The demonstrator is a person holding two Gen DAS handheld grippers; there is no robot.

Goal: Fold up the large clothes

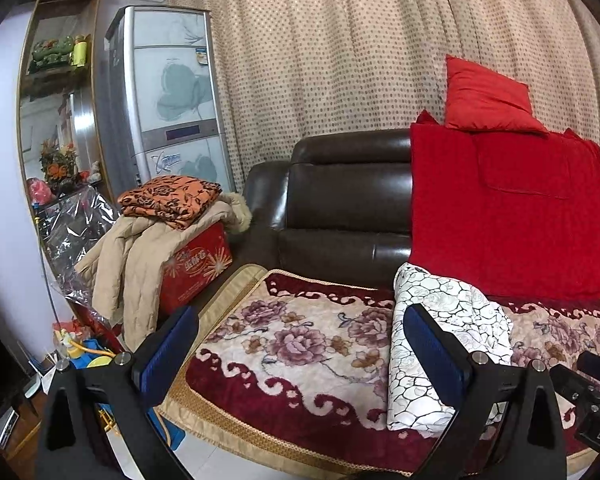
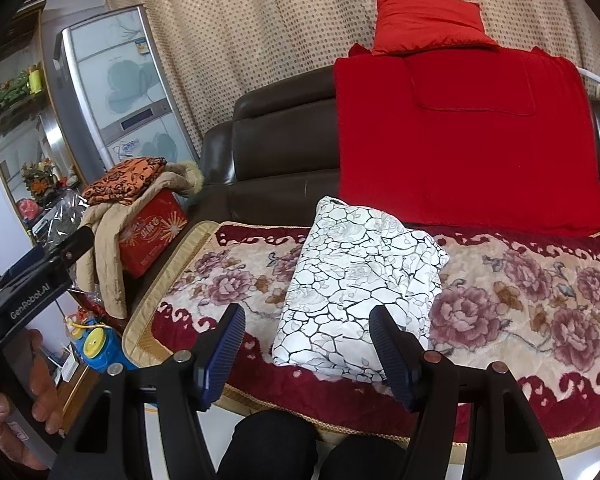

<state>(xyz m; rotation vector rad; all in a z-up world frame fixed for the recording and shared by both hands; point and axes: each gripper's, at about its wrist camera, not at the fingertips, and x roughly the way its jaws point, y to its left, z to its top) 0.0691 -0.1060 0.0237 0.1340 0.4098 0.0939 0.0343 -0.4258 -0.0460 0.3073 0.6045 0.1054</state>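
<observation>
From the left wrist view, my left gripper (image 1: 300, 364) is spread wide with nothing between its blue pads. The white crackle-print garment (image 1: 440, 344) lies already bundled into a compact packet on the floral sofa cover (image 1: 300, 344), off to the right of this gripper's centre line; the right-hand finger (image 1: 436, 356) overlaps its near edge in the picture, though I cannot tell whether it touches the cloth. The packet's long axis runs away from me, from the front edge of the seat toward the red blanket (image 1: 508, 216) draped over the sofa back. Empty seat cover fills the gap between the fingers.

From the right wrist view, my right gripper (image 2: 306, 352) is likewise spread and holds nothing. Here the garment (image 2: 360, 280) sits almost dead ahead, its near end framed between the two fingers, its length again pointing at the backrest and slanting slightly rightward. The left gripper (image 2: 32, 276) shows at the far left, well apart from the cloth.

I judge the right hand is the better placed: it needs only to go straight forward, while the left must first swing rightward.
</observation>
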